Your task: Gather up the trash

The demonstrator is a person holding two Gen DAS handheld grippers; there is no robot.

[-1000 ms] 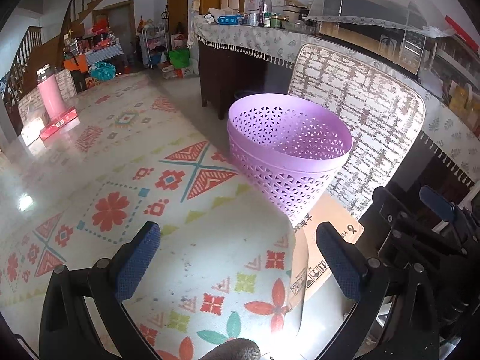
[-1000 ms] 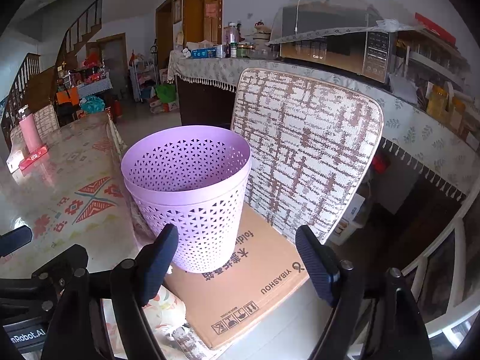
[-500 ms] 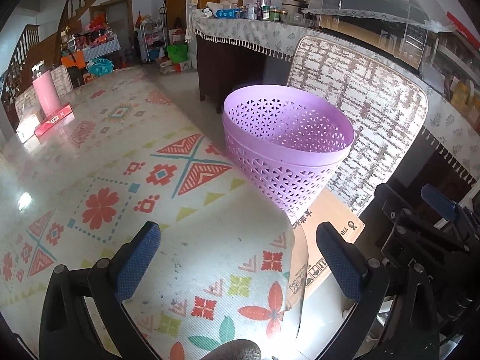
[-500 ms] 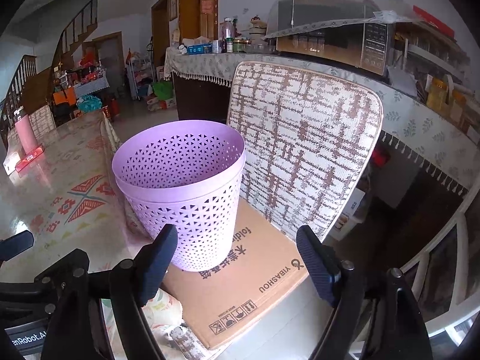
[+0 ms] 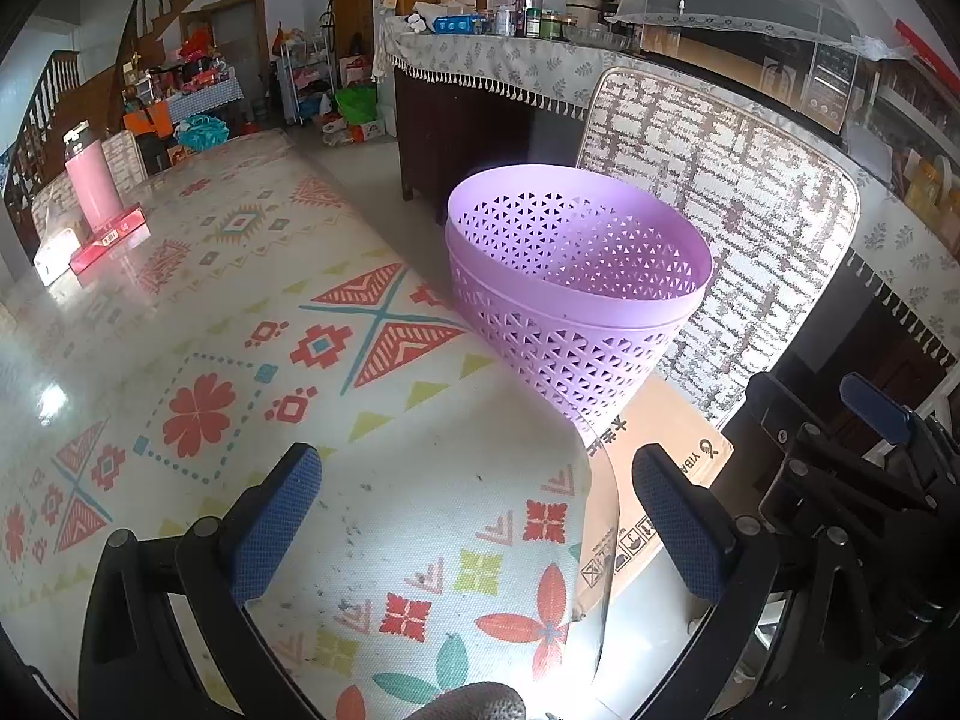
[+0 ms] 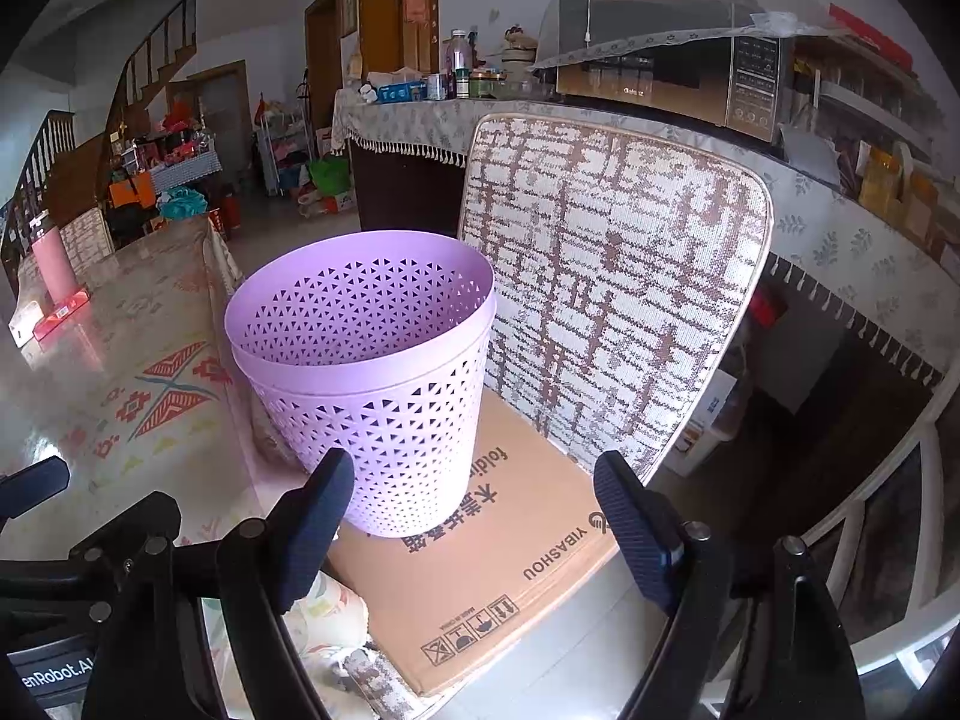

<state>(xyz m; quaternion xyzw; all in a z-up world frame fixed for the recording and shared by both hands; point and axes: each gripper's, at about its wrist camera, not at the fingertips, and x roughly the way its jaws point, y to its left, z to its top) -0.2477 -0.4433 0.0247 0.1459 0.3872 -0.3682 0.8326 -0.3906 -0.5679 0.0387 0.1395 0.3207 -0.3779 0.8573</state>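
Note:
A lilac perforated waste basket (image 6: 372, 378) stands upright on a flat cardboard box (image 6: 480, 570) on a chair seat, beside the table's corner. In the left wrist view the basket (image 5: 576, 300) shows past the table edge; I see nothing inside it. My left gripper (image 5: 474, 504) hovers open over the patterned tablecloth (image 5: 240, 360), nothing between its blue pads. My right gripper (image 6: 474, 516) is open, aimed at the basket's base and the box, with its left finger (image 6: 312, 516) in front of the basket wall. No loose trash is visible.
The chair's woven brown-and-white backrest (image 6: 606, 276) rises behind the basket. A pink bottle (image 5: 90, 180) on a red box (image 5: 108, 237) stands at the table's far left. A cluttered sideboard (image 5: 498, 60) with a mesh food cover and microwave lies behind.
Both views have shifted only slightly, with the basket a little lower in the right view. Both grippers stay open and hold nothing.

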